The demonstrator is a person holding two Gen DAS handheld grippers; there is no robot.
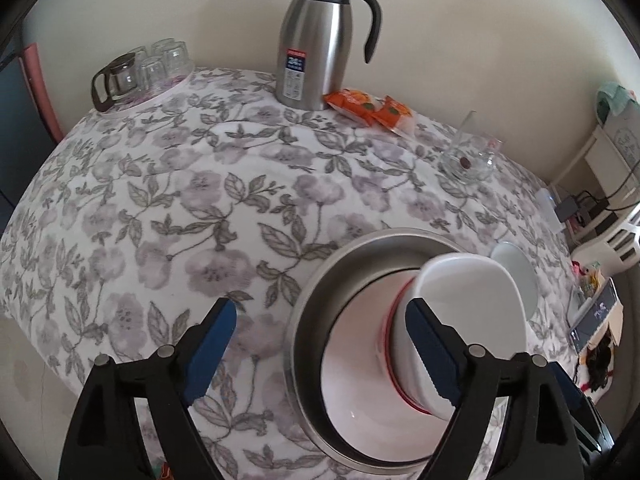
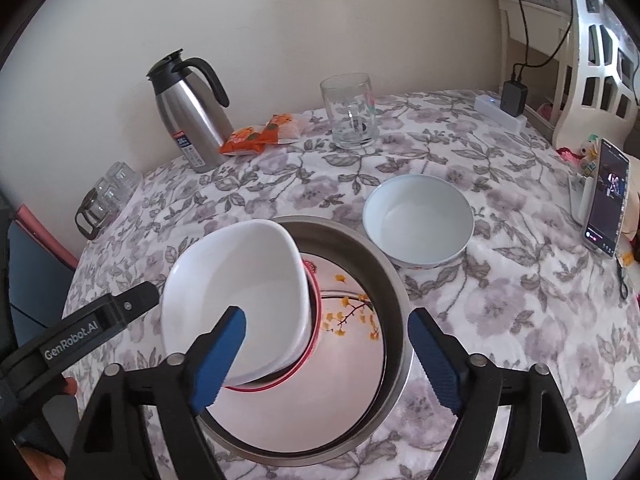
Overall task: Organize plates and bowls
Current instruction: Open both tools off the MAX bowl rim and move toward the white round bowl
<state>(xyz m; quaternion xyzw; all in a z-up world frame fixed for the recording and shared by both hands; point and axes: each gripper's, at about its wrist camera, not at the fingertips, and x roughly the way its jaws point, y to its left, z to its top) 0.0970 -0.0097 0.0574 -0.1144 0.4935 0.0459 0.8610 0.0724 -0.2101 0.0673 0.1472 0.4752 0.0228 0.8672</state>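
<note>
A steel basin [image 1: 304, 320] [image 2: 386, 292] sits on the flowered tablecloth with a white plate [image 1: 352, 360] [image 2: 320, 392] painted with yellow blossoms lying in it. A white bowl with a red band [image 1: 460, 292] [image 2: 240, 272] leans tilted on the plate against the basin's rim. My left gripper [image 1: 320, 306] is open, its right pad just in front of the bowl's outer wall and its left pad over the cloth. My right gripper [image 2: 326, 314] is open above the basin, with its left pad before the bowl's inside. No pad presses the bowl. A second white bowl [image 2: 418, 220] [image 1: 516, 276] stands upright beside the basin.
At the back stand a steel thermos jug [image 1: 316, 40] [image 2: 192, 120], orange snack packets [image 1: 368, 110], a clear glass [image 2: 352, 112] and a tray of glasses [image 1: 140, 72]. A phone [image 2: 608, 200] is propped at the table's right edge, near a power strip [image 2: 500, 112].
</note>
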